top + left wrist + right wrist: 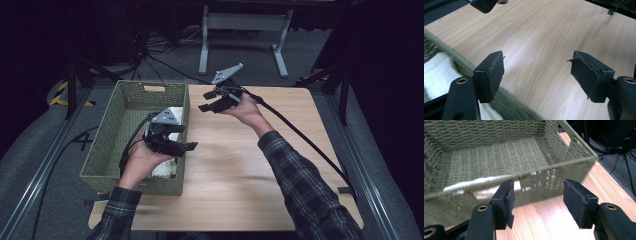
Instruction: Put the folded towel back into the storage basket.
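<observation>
The left tool (187, 146) hangs over the near right rim of the basket (102, 145), its jaws spread wide and gripping nothing; in the left gripper view its two black pads (495, 72) frame bare wood, with the basket's green rim and something white just behind them. The right tool (209, 102) is held above the far part of the worktop (235, 165), just right of the basket's far corner, its jaws also spread and empty; the right gripper view looks past them into the basket's woven interior.

There is one basket, green and woven, with a cut-out handle in its far wall, standing on the left side of the worktop. One white folded cloth (165, 167) lies inside it at the near right corner, partly hidden by the left hand (142, 160). A black cable (300, 135) trails from the right tool across the worktop. No writing can be read.
</observation>
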`<state>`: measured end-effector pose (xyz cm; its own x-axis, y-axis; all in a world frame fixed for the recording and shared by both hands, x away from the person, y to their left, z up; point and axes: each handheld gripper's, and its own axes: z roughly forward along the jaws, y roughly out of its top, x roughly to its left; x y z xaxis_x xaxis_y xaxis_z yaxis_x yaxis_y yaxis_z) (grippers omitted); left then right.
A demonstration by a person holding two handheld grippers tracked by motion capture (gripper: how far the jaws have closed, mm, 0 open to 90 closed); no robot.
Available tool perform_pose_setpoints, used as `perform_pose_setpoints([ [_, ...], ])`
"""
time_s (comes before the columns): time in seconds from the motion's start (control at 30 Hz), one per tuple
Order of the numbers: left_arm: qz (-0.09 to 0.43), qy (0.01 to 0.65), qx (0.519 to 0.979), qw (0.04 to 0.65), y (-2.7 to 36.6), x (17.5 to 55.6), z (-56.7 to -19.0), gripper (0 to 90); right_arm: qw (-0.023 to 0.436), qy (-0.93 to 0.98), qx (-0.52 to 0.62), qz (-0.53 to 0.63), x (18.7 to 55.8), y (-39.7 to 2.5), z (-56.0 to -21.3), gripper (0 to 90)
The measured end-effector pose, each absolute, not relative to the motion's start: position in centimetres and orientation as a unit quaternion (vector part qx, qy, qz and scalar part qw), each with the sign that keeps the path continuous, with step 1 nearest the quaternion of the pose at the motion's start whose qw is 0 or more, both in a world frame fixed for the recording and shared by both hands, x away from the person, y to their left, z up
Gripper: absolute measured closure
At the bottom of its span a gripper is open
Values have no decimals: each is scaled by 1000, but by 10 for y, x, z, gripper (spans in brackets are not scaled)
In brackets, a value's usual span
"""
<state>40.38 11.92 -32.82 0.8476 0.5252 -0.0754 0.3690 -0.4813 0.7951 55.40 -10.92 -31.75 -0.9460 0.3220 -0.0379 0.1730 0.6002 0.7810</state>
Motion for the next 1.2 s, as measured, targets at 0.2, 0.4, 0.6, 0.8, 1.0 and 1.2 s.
perform_pose_setpoints([
  [0.2,89,256,856,440,97,405,-333,269,92,891,143,421,543,-140,-322,397],
  [0.4,91,251,862,432,74,407,-336,267,96,886,152,427,534,-168,-324,375],
  [0.6,101,250,870,414,53,407,-343,267,103,882,160,432,524,-189,-330,357],
  [0.8,94,253,869,416,36,406,-353,267,110,880,166,432,515,-207,-335,345],
  [1.0,98,252,872,407,16,403,-364,257,115,876,178,432,507,-227,-343,334],
  [1.2,99,251,876,399,1,401,-377,255,117,871,192,436,499,-246,-355,318],
])
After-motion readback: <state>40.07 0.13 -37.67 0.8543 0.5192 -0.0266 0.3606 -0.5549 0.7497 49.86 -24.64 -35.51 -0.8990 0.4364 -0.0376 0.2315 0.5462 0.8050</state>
